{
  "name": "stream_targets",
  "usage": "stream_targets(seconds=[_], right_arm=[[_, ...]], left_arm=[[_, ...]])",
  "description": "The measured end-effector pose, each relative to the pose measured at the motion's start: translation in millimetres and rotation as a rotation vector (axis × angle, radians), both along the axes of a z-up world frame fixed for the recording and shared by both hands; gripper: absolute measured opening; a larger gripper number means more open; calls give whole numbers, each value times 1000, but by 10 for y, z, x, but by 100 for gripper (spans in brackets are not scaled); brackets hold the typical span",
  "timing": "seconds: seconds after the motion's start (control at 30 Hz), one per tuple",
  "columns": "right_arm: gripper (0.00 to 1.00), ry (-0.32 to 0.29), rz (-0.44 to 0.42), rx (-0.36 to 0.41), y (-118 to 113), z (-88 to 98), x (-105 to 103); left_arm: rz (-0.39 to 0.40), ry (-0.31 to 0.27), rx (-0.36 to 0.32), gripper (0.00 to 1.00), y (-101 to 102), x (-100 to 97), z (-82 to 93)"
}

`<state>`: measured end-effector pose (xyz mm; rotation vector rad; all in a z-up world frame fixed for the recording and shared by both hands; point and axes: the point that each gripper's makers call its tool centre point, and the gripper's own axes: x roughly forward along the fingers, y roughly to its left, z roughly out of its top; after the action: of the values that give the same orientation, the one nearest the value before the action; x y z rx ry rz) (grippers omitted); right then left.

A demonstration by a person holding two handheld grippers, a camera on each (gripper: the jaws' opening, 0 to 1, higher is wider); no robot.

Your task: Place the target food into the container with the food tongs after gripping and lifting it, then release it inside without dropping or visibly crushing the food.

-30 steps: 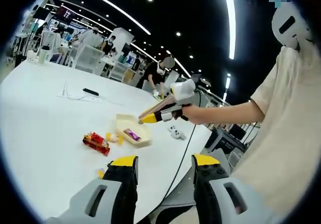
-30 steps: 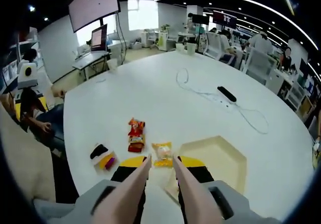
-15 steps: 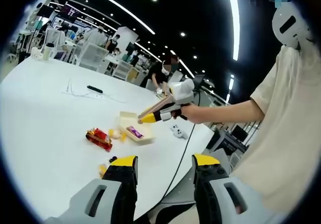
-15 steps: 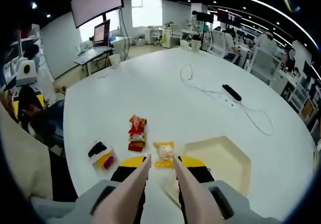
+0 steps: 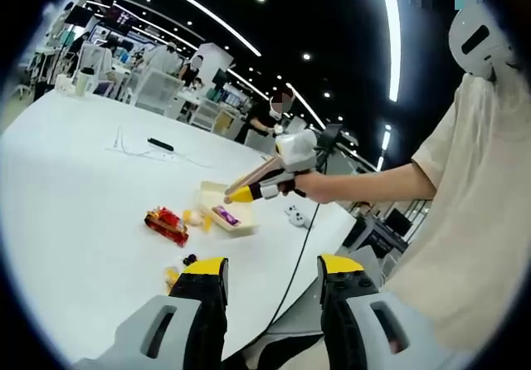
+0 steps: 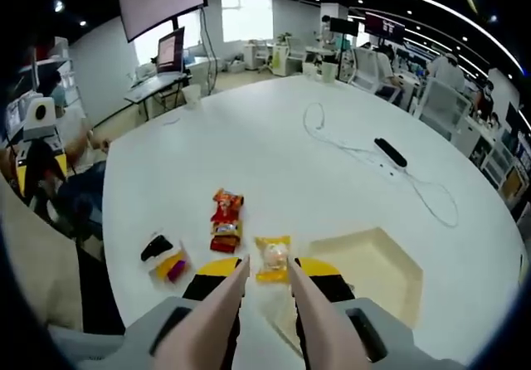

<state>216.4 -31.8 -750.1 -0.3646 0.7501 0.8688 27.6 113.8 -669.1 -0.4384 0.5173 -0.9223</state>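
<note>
Food tongs (image 6: pixel 264 304), pale and held in the right gripper (image 6: pixel 264 291), point down at the white table (image 6: pixel 274 163), their two arms slightly parted with nothing between the tips. Left to right in the right gripper view lie a small dark-and-yellow packet (image 6: pixel 163 258), a red snack packet (image 6: pixel 225 231), a yellow-wrapped bun (image 6: pixel 272 258) just beyond the tong tips (probably the target), and the shallow cream container (image 6: pixel 373 266) beside it. The left gripper (image 5: pixel 272 280) hangs off the table edge, jaws apart and empty. To do this well, I would straddle the bun squarely, squeeze only until the wrapper holds, then lift straight up before swinging over the container.
</note>
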Motion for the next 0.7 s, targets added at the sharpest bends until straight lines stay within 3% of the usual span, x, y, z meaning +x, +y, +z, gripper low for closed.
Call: stream_targets(seconds=[0.7], right_arm=[[24, 21, 58, -32, 154, -219, 42]], left_arm=[[63, 29, -11, 43, 52, -67, -68]])
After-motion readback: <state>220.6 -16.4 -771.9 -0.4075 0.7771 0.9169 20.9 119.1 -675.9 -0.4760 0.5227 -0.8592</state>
